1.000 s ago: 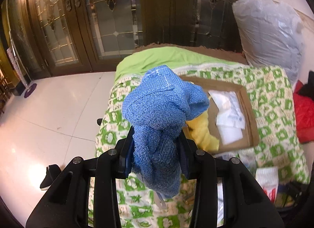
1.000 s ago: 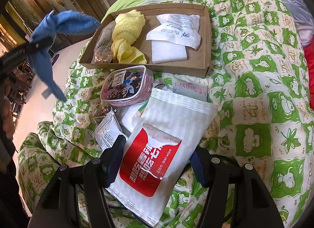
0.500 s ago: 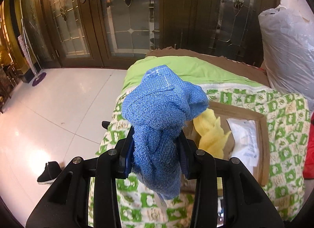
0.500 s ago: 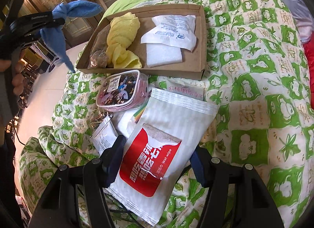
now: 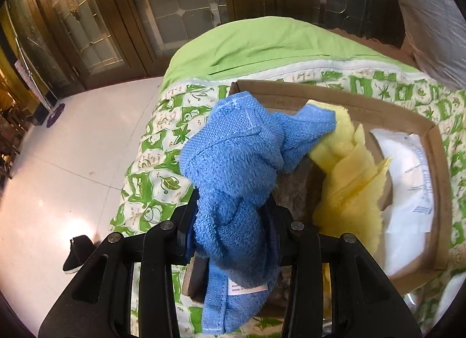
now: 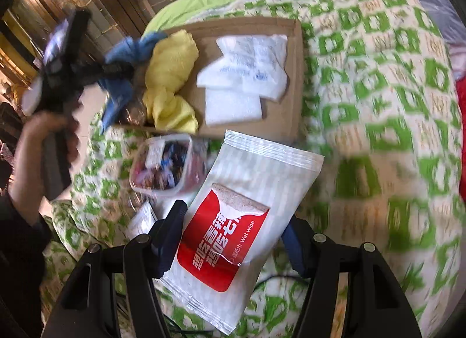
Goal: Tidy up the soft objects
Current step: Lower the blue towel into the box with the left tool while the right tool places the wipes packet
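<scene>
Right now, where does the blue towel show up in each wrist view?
Left wrist: blue towel fills the centre, clamped in the left gripper.
Right wrist: upper left, at the near-left corner of the cardboard tray, motion-blurred.
Shared landmark: yellow cloth beside it in the tray.

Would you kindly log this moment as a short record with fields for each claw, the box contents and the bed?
left claw: shut on the blue towel, held over the near-left corner of the cardboard box
right claw: shut on the wet wipe pack, above the quilt
box contents: yellow cloth, white packets
beside box: clear pouch on the quilt
image quality: right wrist view is motion-blurred
</scene>
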`<state>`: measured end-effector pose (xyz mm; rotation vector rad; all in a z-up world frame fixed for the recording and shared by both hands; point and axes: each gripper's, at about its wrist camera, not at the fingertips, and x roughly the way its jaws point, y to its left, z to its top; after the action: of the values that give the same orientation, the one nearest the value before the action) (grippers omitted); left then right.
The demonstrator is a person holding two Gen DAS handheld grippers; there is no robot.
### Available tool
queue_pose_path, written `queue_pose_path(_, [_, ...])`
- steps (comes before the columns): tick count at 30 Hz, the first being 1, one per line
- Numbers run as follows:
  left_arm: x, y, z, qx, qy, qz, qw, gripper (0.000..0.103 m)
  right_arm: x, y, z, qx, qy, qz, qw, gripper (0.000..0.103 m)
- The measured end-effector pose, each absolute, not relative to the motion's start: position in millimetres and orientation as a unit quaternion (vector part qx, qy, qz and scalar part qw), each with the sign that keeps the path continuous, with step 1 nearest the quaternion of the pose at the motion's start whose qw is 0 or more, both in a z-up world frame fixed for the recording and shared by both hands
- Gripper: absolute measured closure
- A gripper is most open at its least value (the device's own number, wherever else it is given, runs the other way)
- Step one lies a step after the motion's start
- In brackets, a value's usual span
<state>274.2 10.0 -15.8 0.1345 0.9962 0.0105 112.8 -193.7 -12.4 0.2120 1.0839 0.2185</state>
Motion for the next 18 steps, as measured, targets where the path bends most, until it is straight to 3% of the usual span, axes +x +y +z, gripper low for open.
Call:
queue_pose_path(7, [271.7, 9.6, -17.7, 0.058, 0.467, -0.008, 0.882, 0.065, 165.5, -199.8, 10.2, 0.094, 0.487, 0.107, 0.862, 0.041])
queue_pose_path(18, [259.5, 14.7, -15.8, 0.045, 0.446, -0.019, 0.894, 0.061, 244.0, -204.8, -8.0, 0.084, 0.476, 0.102, 0.869, 0.041])
